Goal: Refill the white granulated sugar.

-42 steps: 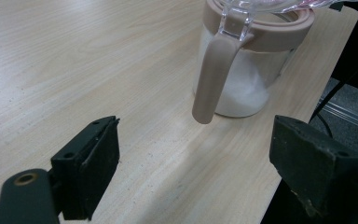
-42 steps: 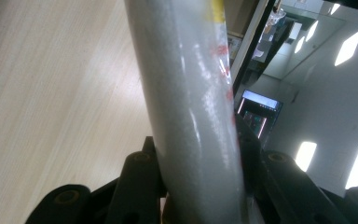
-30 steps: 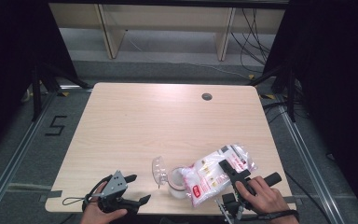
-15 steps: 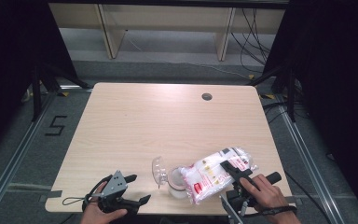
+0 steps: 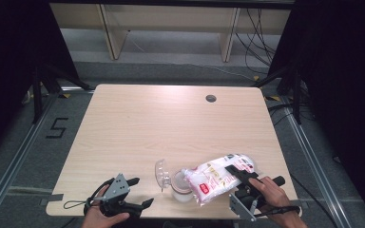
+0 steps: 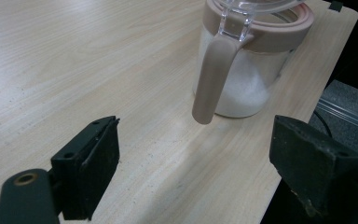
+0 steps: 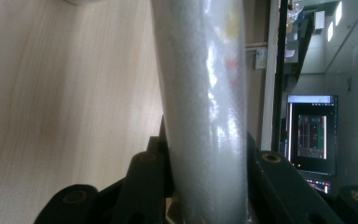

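We tip a soft bag of white grains over an open jar.

Our right hand-held gripper (image 5: 240, 176) has its jaws clamped on the bag (image 5: 216, 177), gripping it at the back end while its mouth rests over the jar (image 5: 180, 186) near the desk's (image 5: 171, 123) front edge. The bag looks limp, slick and weighty, so we judge a firm pinch across its filled body safest. Our left hand-held gripper (image 6: 193, 168) stands wide open and empty just beside the jar's handle (image 6: 209, 77); the jar seems rigid, with the handle its best hold.
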Demonstrator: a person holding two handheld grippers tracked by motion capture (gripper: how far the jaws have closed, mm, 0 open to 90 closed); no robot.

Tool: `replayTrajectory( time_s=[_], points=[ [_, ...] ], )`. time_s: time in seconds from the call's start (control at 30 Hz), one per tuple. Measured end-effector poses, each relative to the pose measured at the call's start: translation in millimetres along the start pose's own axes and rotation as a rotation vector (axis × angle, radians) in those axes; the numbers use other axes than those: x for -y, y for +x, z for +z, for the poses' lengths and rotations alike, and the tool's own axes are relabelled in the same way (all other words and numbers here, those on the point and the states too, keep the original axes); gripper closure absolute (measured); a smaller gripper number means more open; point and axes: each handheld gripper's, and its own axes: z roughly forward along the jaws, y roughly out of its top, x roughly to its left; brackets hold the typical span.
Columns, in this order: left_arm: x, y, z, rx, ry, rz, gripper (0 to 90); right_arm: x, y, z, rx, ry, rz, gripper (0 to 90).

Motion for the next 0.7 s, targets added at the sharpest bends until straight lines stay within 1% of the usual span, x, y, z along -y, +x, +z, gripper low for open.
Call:
replayTrajectory(
  time_s=[0.03,0.07,0.1,0.13,0.17,0.2,0.23,0.27,0.3,0.33,0.37,0.4,0.43,0.47,0.5,0.53,0.57,0.6,0.63,0.67,0.7],
  points=[
    [0.0,-0.2,0.1,-0.001,0.0,-0.002,15.8,0.6,3.6,-0.6,-0.009,0.015,0.052,73.9],
    [0.0,-0.3,0.2,-0.001,-0.001,-0.005,15.8,0.3,2.2,-0.4,-0.007,0.016,0.026,74.0],
    [0.0,-0.2,0.1,-0.001,0.0,-0.003,15.8,0.9,1.0,1.2,-0.006,-0.001,0.004,74.1],
    [0.0,-0.2,0.0,-0.001,0.0,-0.003,15.8,1.7,5.4,1.5,-0.013,0.006,0.06,74.2],
    [0.1,-0.5,0.0,-0.002,-0.001,-0.008,15.8,1.9,2.6,1.7,-0.01,0.0,0.02,74.4],
    [0.1,-0.4,-0.1,-0.002,-0.001,-0.009,15.8,2.7,2.8,2.5,-0.015,-0.006,0.022,74.4],
    [0.1,-0.4,-0.1,-0.003,-0.002,-0.01,15.8,3.6,3.5,2.5,-0.019,-0.005,0.035,74.6],
    [0.2,-0.3,-0.1,-0.003,-0.001,-0.01,15.8,5.2,7.1,2.6,-0.019,-0.006,0.095,74.7],
    [0.3,-0.5,0.1,-0.002,0.0,-0.011,15.8,6.1,1.2,4.5,-0.03,-0.039,0.03,74.7],
    [0.3,-0.5,0.1,-0.001,0.0,-0.01,15.8,7.7,3.7,2.4,-0.026,-0.019,0.083,74.8],
    [0.2,-0.3,0.0,0.0,0.001,-0.006,15.8,9.8,7.9,3.9,-0.05,-0.033,0.153,74.9],
    [0.0,-0.1,0.1,0.0,-0.001,-0.002,15.8,10.2,6.6,4.4,-0.055,-0.042,0.13,74.9],
    [0.0,-0.2,0.1,0.0,-0.001,-0.004,15.8,10.8,8.7,3.1,-0.047,-0.038,0.17,75.0],
    [0.1,-0.5,0.0,-0.002,-0.001,-0.009,15.8,10.9,5.3,2.9,-0.044,-0.045,0.13,75.2],
    [0.0,-0.5,-0.1,-0.002,-0.002,-0.011,15.8,11.7,5.9,2.8,-0.041,-0.06,0.156,75.3],
    [0.2,0.0,0.2,0.004,-0.006,-0.011,15.8,13.1,5.8,2.2,-0.049,-0.072,0.187,75.4],
    [0.2,0.0,0.1,0.002,-0.005,-0.011,15.8,14.4,5.7,2.0,-0.045,-0.082,0.198,75.5],
    [0.1,-0.5,-0.1,-0.003,-0.003,-0.01,15.8,15.6,7.8,1.9,-0.043,-0.092,0.246,75.5],
    [0.2,-0.3,0.2,0.004,-0.005,-0.01,15.8,16.7,3.7,1.4,-0.036,-0.103,0.209,75.6],
    [0.1,-0.4,0.0,0.001,-0.004,-0.01,15.8,17.3,4.7,0.8,-0.037,-0.106,0.236,75.7],
    [0.1,-0.8,0.7,0.004,-0.013,-0.017,15.9,18.1,4.6,0.5,-0.036,-0.106,0.247,75.7]
  ],
)
